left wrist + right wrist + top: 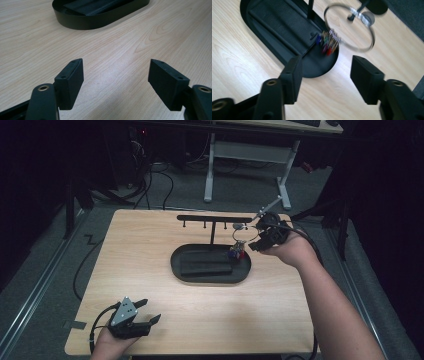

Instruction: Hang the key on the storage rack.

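A wire ring (349, 30) threaded with small coloured charms (328, 42) hangs from a peg of the black rack (215, 219) above the oval tray (210, 275), just beyond the right gripper (325, 75), whose jaws stand spread and empty. The hanging step looks finished; next would be drawing the hand clear without snagging. The left gripper (142, 312) rests spread near the table's (150, 250) front edge.

High view looks forward and down over the whole table (150, 270). Left gripper view sits low near the front edge, facing the black oval tray (100, 21); right gripper view looks down close on that tray (274, 32).
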